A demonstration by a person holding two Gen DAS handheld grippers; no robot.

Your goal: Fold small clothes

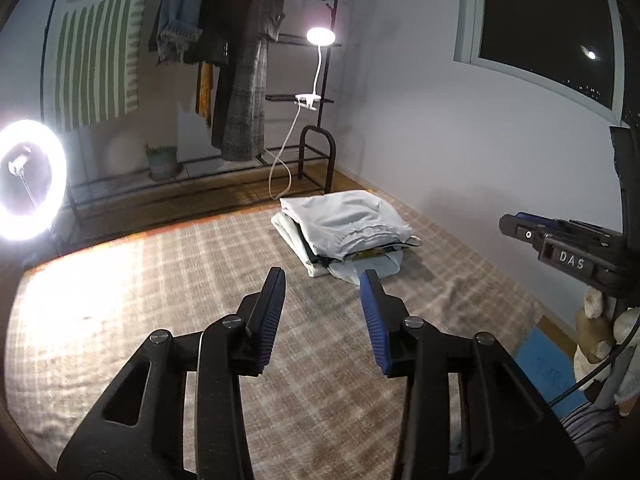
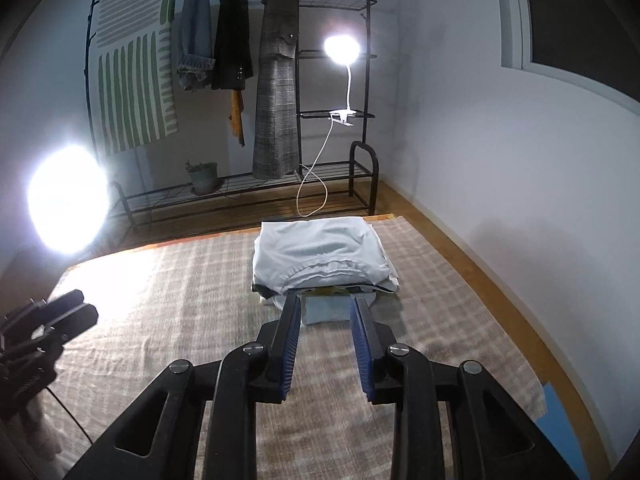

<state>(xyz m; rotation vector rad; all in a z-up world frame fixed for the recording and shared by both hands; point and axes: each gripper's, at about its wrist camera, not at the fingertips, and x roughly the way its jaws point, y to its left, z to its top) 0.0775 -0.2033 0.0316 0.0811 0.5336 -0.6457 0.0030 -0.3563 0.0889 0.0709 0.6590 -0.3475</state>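
Note:
A stack of folded pale clothes (image 1: 344, 228) (image 2: 320, 256) lies at the far end of a plaid blanket (image 1: 160, 280) (image 2: 180, 280); a light grey garment is on top, with darker pieces under it. My left gripper (image 1: 322, 274) hovers over the blanket, short of the stack and to its left, jaws open and empty. My right gripper (image 2: 326, 302) points straight at the stack's near edge from just in front, open, with nothing between its blue pads. In the right wrist view the left gripper (image 2: 86, 308) shows at the left edge.
A black clothes rack (image 2: 332, 176) with hanging coats (image 2: 278, 80) stands behind the blanket, with a clip lamp (image 2: 340, 46) and a potted plant (image 2: 204, 176). A ring light (image 1: 30, 180) glares at the left. A wall (image 2: 520, 180) and wooden floor run along the right.

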